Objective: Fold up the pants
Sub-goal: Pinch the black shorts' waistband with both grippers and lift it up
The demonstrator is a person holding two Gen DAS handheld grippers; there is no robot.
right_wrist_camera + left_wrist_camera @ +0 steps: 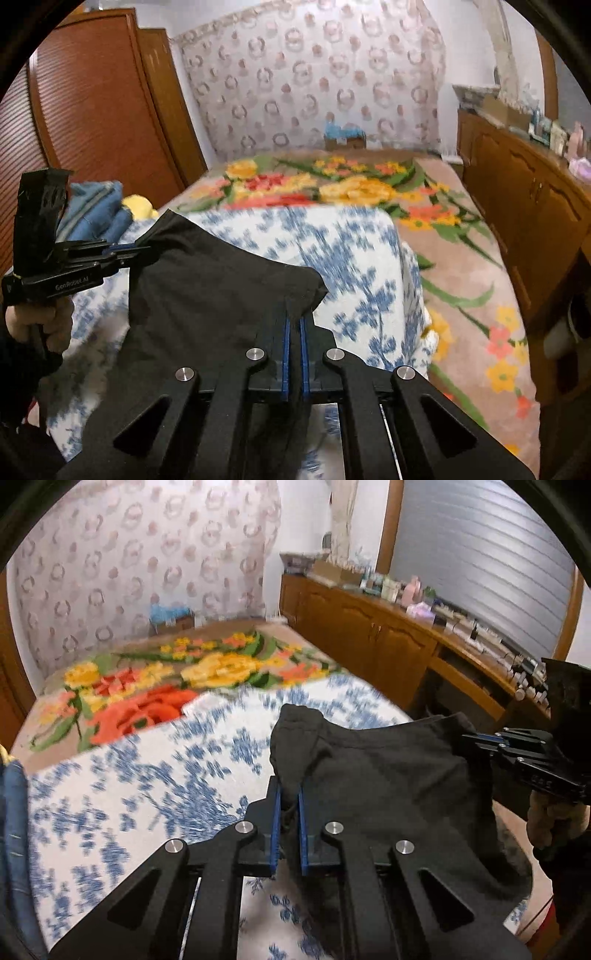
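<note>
Left wrist view: left gripper [290, 805] jaws clench one edge of the black pants [388, 775]; right gripper [294, 328] jaws clench the opposite edge, above the bed [351, 251]. Keep the edge taut and level while folding.

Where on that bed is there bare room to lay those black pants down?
The blue-and-white sheet left of the black pants and the floral blanket beyond lie bare. The long wooden counter is crowded with small items.
</note>
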